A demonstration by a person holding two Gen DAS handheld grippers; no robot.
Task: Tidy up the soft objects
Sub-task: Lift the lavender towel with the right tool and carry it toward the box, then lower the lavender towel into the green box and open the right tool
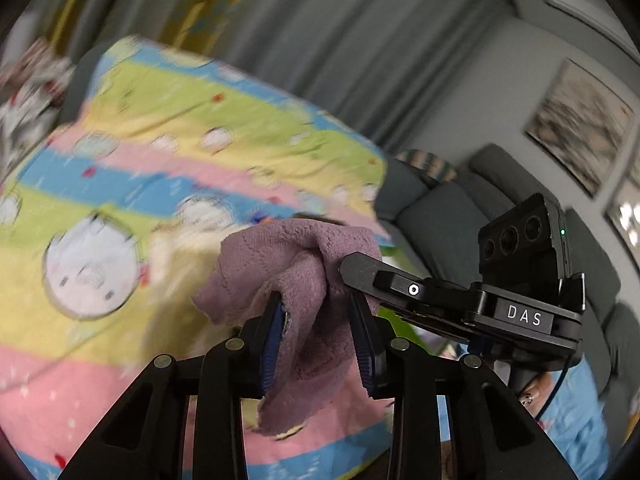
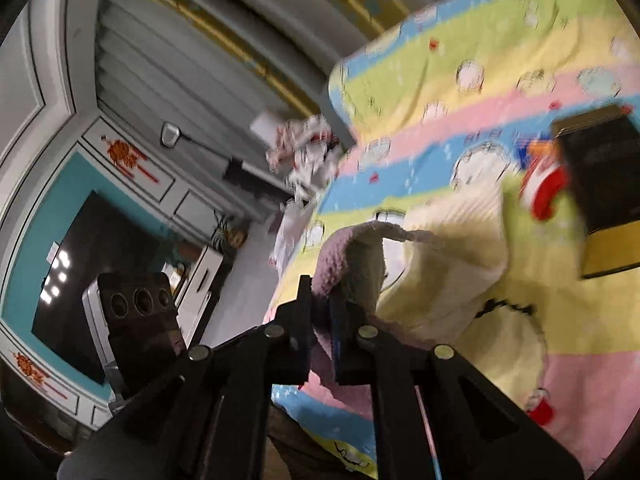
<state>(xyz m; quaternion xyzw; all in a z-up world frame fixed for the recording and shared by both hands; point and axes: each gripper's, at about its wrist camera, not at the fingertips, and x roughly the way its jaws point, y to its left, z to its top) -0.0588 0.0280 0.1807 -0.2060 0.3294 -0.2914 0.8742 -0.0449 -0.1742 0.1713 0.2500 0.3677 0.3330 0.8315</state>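
Observation:
A mauve towel (image 1: 296,280) is pinched between the pads of my left gripper (image 1: 318,300) and bunches up above a striped cartoon sheet (image 1: 168,148). The right gripper shows in the left wrist view (image 1: 480,304), just right of the towel. My right gripper (image 2: 320,288) is shut on another edge of the same mauve towel (image 2: 340,256). A pale yellow cloth (image 2: 448,264) lies on the sheet (image 2: 460,80) just beyond it. Both views are blurred.
A black and gold box (image 2: 604,196) and a red and white item (image 2: 544,188) lie on the sheet at right. A grey sofa (image 1: 460,208) and curtains (image 1: 360,40) stand behind. A dark TV screen (image 2: 92,272) hangs on the wall at left.

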